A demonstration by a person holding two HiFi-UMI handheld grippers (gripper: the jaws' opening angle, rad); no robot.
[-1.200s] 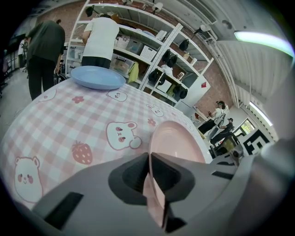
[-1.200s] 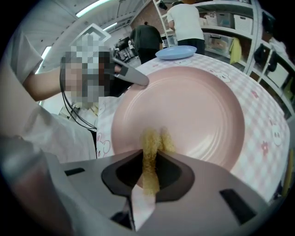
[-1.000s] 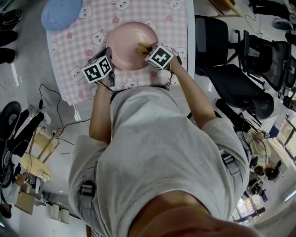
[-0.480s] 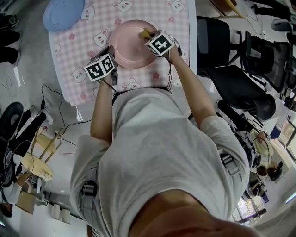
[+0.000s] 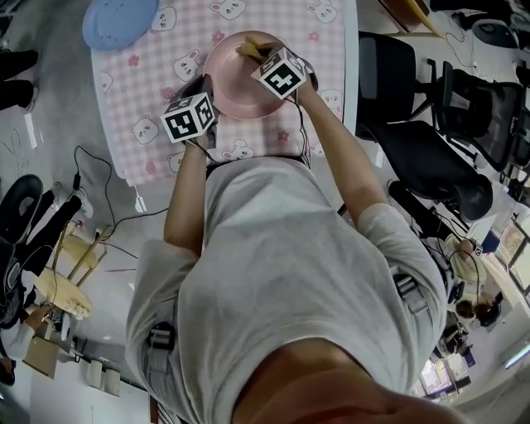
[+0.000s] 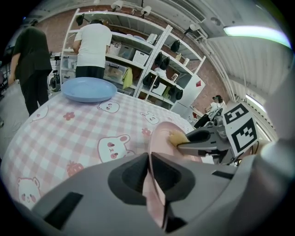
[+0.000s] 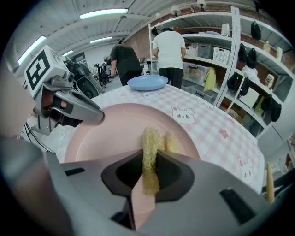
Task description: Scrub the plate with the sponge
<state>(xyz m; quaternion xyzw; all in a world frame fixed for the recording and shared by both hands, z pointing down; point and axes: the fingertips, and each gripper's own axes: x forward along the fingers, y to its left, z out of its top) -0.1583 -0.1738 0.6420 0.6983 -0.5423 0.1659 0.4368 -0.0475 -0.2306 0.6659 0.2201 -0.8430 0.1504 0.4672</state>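
My table is covered by a pink checked tablecloth (image 5: 149, 91) printed with rabbits and flowers. A blue plate (image 5: 118, 22) lies flat near its far left corner. Black office chairs (image 5: 418, 137) stand to my right, just beside the table. Black cables (image 5: 93, 178) trail across the floor to my left. Beyond the table, open white shelving (image 6: 138, 50) holds boxes and bags. A person in a white top (image 6: 93, 44) stands at the shelving, back turned to me. A person in black (image 6: 28, 60) stands just left of the first. Strip lights (image 7: 103, 14) run along the ceiling.
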